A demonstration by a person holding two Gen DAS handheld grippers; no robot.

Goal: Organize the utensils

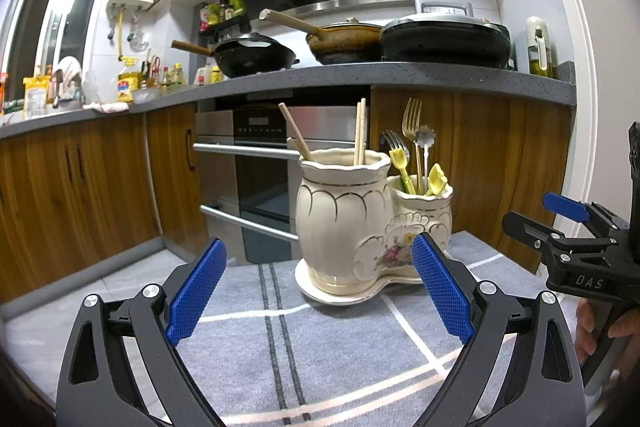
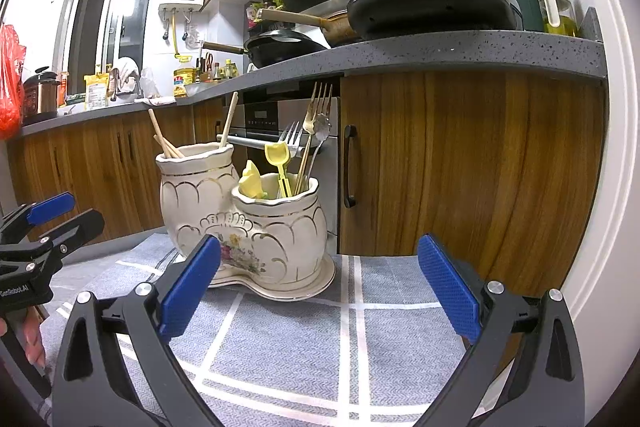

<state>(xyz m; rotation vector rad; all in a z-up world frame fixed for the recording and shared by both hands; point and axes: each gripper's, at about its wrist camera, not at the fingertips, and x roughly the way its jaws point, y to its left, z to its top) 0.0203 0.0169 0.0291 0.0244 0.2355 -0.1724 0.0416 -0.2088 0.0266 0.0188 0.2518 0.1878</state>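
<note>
- The left gripper (image 1: 318, 297) is wide open and holds nothing. Its blue pads (image 1: 196, 297) look bumpy and rubbery, good for gripping.
- The right gripper (image 2: 320, 291) is wide open too, and empty.
- Both point at the double holder (image 1: 360, 223), which sits on the gray cloth (image 1: 320, 359) just past the fingertips.
- The holder is shiny cream pottery with gold lines and painted flowers. I think it is heavy, slippery, and would break if knocked.
- The wooden chopsticks (image 1: 360, 131) stand in the holder's taller pot. They look light and stiff. Pinch one near its top.
- The metal forks (image 1: 412, 123) and yellow plastic spoons (image 1: 436, 179) stand in the holder's shorter pot. The forks are hard and smooth, so they may slip. Grab the thin stems above the holder's rim.
</note>
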